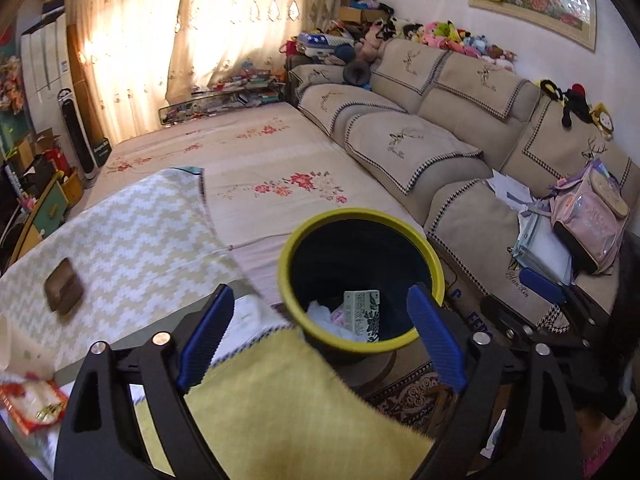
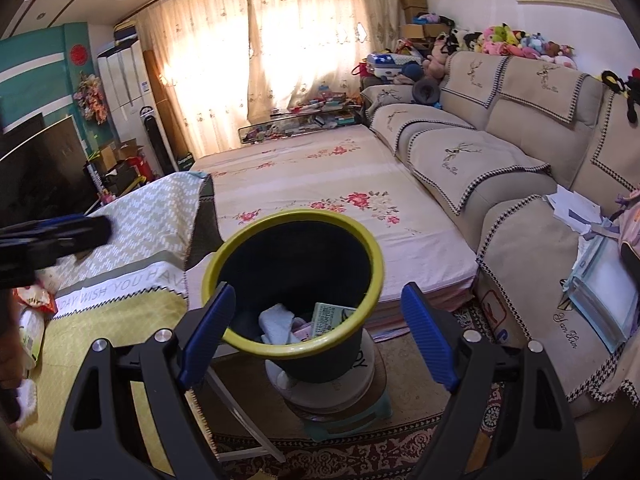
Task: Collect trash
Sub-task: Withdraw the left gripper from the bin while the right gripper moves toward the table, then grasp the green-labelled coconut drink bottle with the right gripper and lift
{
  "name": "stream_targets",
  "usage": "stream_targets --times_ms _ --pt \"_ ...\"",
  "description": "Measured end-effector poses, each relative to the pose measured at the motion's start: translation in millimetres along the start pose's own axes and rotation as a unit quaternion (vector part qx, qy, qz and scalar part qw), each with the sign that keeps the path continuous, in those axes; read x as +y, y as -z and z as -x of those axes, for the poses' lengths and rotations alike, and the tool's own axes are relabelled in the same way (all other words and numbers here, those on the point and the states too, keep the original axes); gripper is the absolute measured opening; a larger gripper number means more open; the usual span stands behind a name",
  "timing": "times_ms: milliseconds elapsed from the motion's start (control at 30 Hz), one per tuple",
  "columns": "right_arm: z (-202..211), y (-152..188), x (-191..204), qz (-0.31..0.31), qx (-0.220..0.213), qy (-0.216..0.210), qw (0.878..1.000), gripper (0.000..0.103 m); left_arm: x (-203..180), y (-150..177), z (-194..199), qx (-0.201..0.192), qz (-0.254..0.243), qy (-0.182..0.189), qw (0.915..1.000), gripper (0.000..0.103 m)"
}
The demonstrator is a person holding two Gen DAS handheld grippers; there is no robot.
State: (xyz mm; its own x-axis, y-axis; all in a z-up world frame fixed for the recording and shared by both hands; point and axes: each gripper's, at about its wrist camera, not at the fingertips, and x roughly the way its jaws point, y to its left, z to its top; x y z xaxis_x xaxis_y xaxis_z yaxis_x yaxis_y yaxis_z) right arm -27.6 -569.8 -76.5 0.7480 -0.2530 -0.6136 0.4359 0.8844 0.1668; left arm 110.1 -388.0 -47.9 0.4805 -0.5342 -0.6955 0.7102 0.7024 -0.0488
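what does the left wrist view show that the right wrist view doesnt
Only the left wrist view shows the small brown object lying on the zigzag cloth, the pink backpack on the sofa, and the right gripper's blue pad from the side.

Only the right wrist view shows the dark screen on the left wall, the stool under the bin, and the left gripper out over the table.

Both show the yellow-rimmed bin holding a green printed box and white tissue, the sofa, and the flowered sheet.
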Motion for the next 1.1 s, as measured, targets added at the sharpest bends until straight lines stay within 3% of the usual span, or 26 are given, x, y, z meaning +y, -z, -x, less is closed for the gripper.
stream_targets --times_ms 367,500,600,767,867,967,1100 --pt "5 5 71 0.067 0.011 -0.053 0.996 0.080 91 72 126 -0.055 0.064 -0.083 0.9929 0.098" --pt "6 11 115 0.109 0.018 -0.087 0.990 0.080 144 119 175 -0.058 0.112 -0.135 0.9828 0.098" --pt "5 19 154 0.140 0.026 -0.120 0.983 0.080 178 154 207 -0.060 0.153 -0.184 0.9692 0.098" --pt "9 43 226 0.189 0.052 -0.202 0.960 0.080 222 210 244 -0.059 0.222 -0.221 0.9479 0.098" --pt "19 59 265 0.212 0.057 -0.245 0.944 0.080 235 230 254 -0.061 0.244 -0.230 0.9400 0.098" --pt "33 80 303 0.239 0.055 -0.290 0.925 0.080 243 242 262 -0.063 0.249 -0.234 0.9378 0.098" --pt "33 93 338 0.254 0.064 -0.301 0.917 0.080 237 244 263 -0.068 0.242 -0.223 0.9419 0.098"
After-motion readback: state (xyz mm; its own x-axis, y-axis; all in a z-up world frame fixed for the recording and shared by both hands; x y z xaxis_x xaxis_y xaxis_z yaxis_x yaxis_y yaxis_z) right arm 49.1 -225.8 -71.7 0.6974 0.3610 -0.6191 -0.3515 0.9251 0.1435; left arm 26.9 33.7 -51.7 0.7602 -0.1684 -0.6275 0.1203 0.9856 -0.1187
